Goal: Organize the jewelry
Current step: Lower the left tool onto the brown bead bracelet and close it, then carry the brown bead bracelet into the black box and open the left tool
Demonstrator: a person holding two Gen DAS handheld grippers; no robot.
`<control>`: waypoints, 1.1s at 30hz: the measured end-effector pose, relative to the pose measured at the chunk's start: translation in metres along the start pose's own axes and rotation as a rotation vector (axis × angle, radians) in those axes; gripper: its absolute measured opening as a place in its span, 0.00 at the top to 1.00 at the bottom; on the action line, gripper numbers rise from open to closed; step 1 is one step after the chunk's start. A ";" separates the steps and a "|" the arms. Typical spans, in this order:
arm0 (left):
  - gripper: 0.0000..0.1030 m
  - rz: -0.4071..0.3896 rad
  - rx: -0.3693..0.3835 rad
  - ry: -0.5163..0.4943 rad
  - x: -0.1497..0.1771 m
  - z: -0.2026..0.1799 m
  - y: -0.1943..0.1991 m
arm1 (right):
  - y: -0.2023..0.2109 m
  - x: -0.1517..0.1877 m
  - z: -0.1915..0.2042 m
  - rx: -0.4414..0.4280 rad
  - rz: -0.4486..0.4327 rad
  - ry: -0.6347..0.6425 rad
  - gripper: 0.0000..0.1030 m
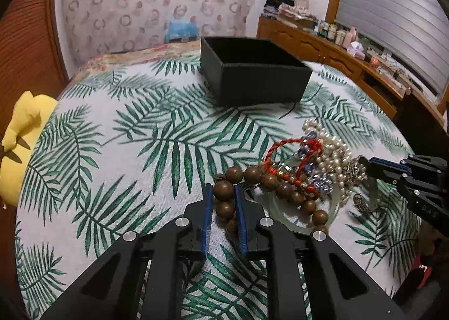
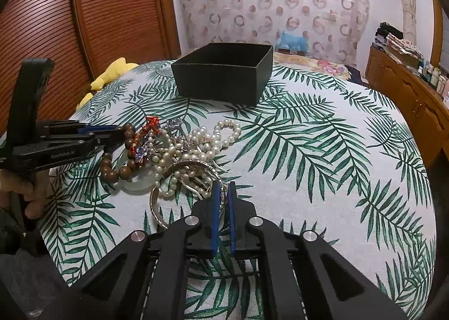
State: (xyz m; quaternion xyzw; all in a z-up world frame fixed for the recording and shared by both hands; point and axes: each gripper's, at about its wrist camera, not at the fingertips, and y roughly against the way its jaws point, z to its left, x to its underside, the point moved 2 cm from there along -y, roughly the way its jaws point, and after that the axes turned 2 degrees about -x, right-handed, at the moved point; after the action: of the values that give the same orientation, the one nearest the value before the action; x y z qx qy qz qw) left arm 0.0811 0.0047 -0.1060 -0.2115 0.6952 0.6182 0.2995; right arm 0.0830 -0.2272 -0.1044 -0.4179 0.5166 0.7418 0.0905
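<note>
L gripper (image 1: 223, 193) pinching wood beads (image 1: 224, 192); R gripper (image 2: 223, 196) clamping bangle (image 2: 196, 168).

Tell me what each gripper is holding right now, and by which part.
The left gripper is shut on the wooden bead bracelet, pinching the beads at its near end. The right gripper is shut on a silver bangle, clamping its engraved band.

White tablecloth with green palm-leaf print (image 2: 322, 151), yellow plush toy (image 1: 25, 129) at far left edge, wooden sideboard (image 1: 322, 47) far right, brown louvred door (image 2: 112, 11)
</note>
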 end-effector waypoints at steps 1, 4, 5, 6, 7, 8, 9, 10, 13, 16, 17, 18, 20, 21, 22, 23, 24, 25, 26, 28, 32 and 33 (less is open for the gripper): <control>0.86 -0.017 0.006 -0.001 -0.001 -0.001 0.005 | 0.003 -0.001 0.000 0.001 -0.009 0.001 0.96; 0.86 -0.057 0.015 -0.008 -0.005 -0.005 0.018 | 0.009 -0.003 0.002 0.012 -0.030 0.011 0.96; 0.86 -0.072 0.019 -0.012 -0.006 -0.008 0.024 | 0.011 -0.004 0.002 0.013 -0.033 0.012 0.96; 0.86 -0.080 0.022 -0.015 -0.008 -0.009 0.026 | 0.013 -0.006 0.002 0.012 -0.041 0.014 0.96; 0.86 -0.096 0.025 -0.020 -0.010 -0.012 0.032 | 0.014 -0.007 0.002 0.012 -0.045 0.016 0.96; 0.86 -0.108 0.026 -0.025 -0.013 -0.013 0.036 | 0.016 -0.008 0.002 0.013 -0.052 0.018 0.96; 0.86 -0.123 0.028 -0.030 -0.015 -0.016 0.042 | 0.017 -0.010 0.001 0.013 -0.056 0.018 0.96; 0.86 -0.137 0.031 -0.034 -0.018 -0.018 0.047 | 0.019 -0.012 0.001 0.011 -0.061 0.018 0.96; 0.86 -0.174 0.041 -0.052 -0.028 -0.026 0.059 | 0.022 -0.019 0.000 0.016 -0.072 0.027 0.96; 0.86 -0.201 0.048 -0.068 -0.036 -0.031 0.069 | 0.023 -0.026 0.000 0.024 -0.084 0.038 0.96; 0.86 -0.207 0.048 -0.071 -0.039 -0.032 0.071 | 0.024 -0.029 0.000 0.026 -0.088 0.042 0.96; 0.86 -0.213 0.047 -0.073 -0.041 -0.032 0.073 | 0.024 -0.032 0.000 0.027 -0.092 0.046 0.96; 0.86 -0.224 0.044 -0.076 -0.046 -0.032 0.075 | 0.024 -0.040 0.000 0.031 -0.103 0.058 0.96; 0.86 -0.228 0.041 -0.077 -0.048 -0.032 0.076 | 0.024 -0.044 0.000 0.034 -0.107 0.063 0.96; 0.86 -0.234 0.036 -0.079 -0.051 -0.031 0.076 | 0.023 -0.048 0.000 0.036 -0.110 0.067 0.96; 0.86 -0.240 0.031 -0.080 -0.053 -0.030 0.076 | 0.022 -0.052 -0.001 0.039 -0.112 0.070 0.96; 0.86 -0.244 0.027 -0.080 -0.056 -0.029 0.075 | 0.021 -0.055 -0.001 0.043 -0.113 0.072 0.96; 0.86 -0.242 0.024 -0.080 -0.058 -0.029 0.074 | 0.019 -0.061 -0.001 0.057 -0.115 0.073 0.96; 0.86 -0.240 0.022 -0.079 -0.060 -0.028 0.072 | 0.018 -0.065 -0.001 0.063 -0.119 0.074 0.96; 0.86 -0.242 0.016 -0.077 -0.063 -0.026 0.070 | 0.015 -0.074 -0.002 0.070 -0.129 0.076 0.96; 0.86 -0.250 0.000 -0.079 -0.072 -0.023 0.070 | 0.005 -0.092 -0.003 0.081 -0.136 0.078 0.96; 0.86 -0.252 -0.002 -0.080 -0.074 -0.023 0.070 | 0.002 -0.097 -0.004 0.081 -0.137 0.079 0.96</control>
State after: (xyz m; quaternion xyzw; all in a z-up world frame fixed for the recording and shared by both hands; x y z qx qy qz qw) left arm 0.0852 -0.0132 -0.0035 -0.2726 0.6499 0.5844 0.4023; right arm 0.1452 -0.2024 -0.0343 -0.4774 0.5197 0.6951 0.1373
